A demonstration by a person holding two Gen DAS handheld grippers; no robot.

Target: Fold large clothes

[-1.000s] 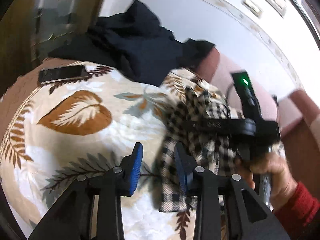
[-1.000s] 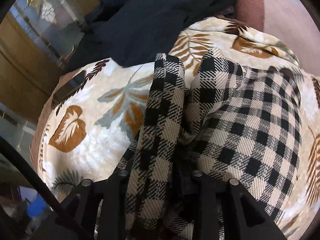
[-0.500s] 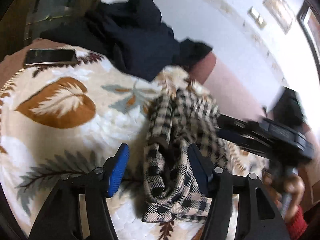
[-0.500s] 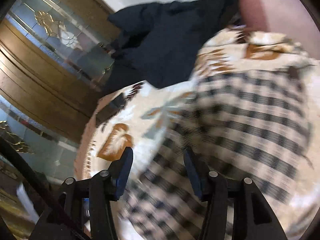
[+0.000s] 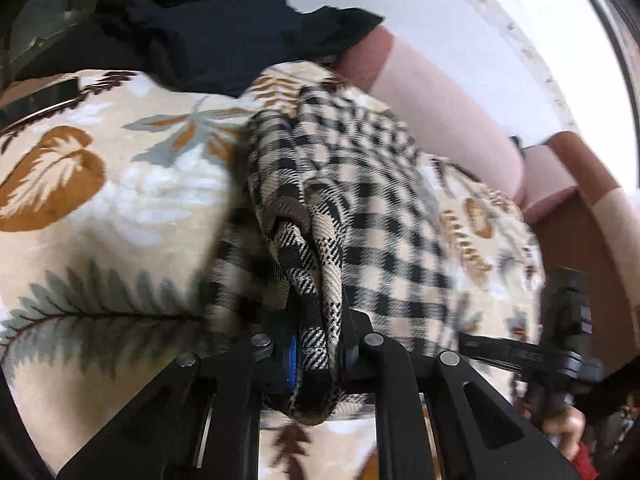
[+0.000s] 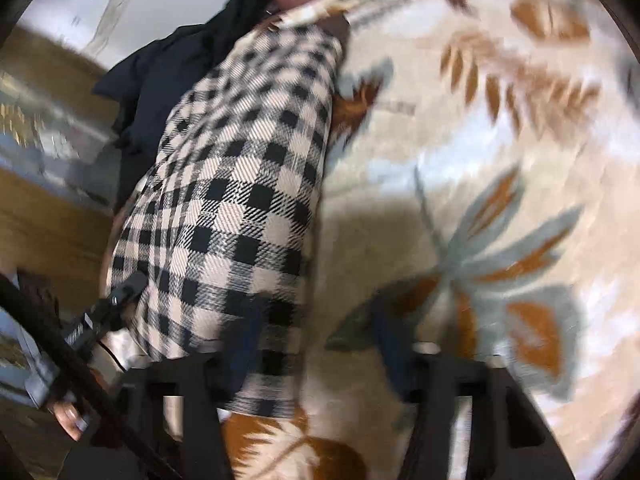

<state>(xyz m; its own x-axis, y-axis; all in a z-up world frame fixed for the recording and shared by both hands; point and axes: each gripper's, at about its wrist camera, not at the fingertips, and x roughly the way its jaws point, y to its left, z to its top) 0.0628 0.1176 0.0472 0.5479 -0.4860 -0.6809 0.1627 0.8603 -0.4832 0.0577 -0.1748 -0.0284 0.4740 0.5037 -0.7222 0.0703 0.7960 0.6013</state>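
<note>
left gripper point(image 5: 318, 354) pinches a bunched fold of the checked garment point(image 5: 360, 184); right gripper point(image 6: 316, 344) stands spread apart over the leaf-print blanket point(image 6: 500, 152).

the checked garment lies on the leaf-print blanket point(image 5: 120, 184), its beige-and-black cloth gathered into a thick roll that runs down between the left gripper's blue pads point(image 5: 292, 360), which press together on it. beyond the garment a dark pile of clothes point(image 5: 208, 28) rests at the blanket's far edge, against a pink cushion point(image 5: 452, 120). in the right wrist view the checked garment point(image 6: 240, 184) hangs in front of the right gripper's left finger, the other finger over bare blanket, nothing held between them; the view is blurred. the right gripper's body point(image 5: 568, 320) shows just right of the garment.
</note>
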